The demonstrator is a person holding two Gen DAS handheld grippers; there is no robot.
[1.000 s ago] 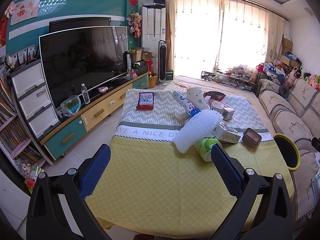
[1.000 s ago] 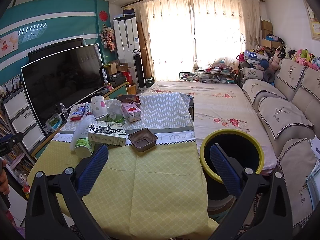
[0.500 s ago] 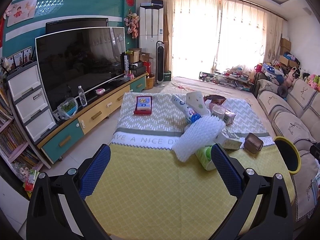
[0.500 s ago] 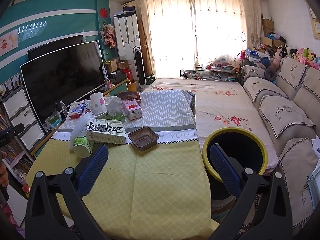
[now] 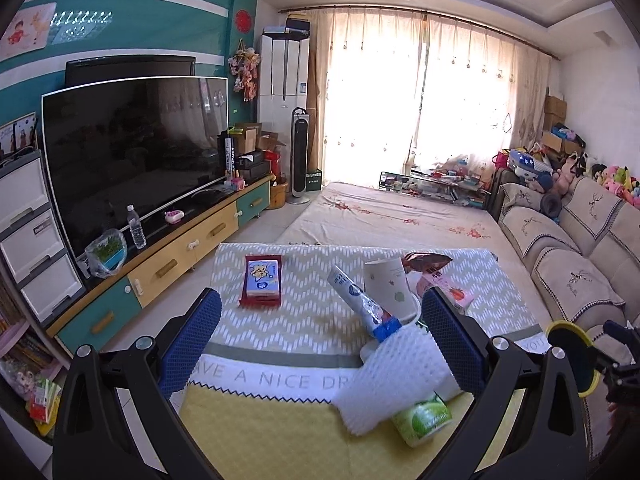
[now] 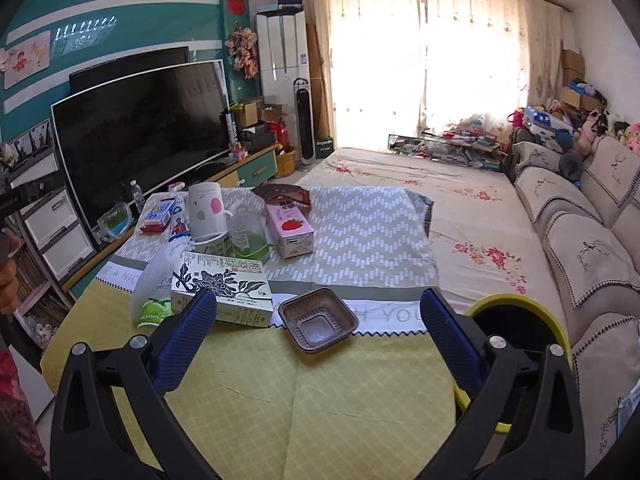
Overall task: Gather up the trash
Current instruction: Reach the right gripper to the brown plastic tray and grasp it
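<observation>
Both the left gripper (image 5: 320, 332) and the right gripper (image 6: 316, 332) are spread wide and hold nothing. The trash sits mid-frame on the table (image 6: 248, 396): a brown tray (image 6: 318, 319), a white foam sleeve (image 5: 394, 380) and a green cup (image 5: 424, 420). The yellow-rimmed bin (image 6: 516, 344) is at lower right.

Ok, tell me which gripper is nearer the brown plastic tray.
Right. The right gripper hovers open just short of the brown plastic tray, which lies between its jaws' line. The left gripper is over by the white foam sheet.

I see a yellow lattice cloth (image 6: 280, 392) beside a grey zigzag cloth (image 6: 360, 232). The tray (image 6: 318, 319) is brown, the bin (image 6: 520, 312) yellow-rimmed.
</observation>
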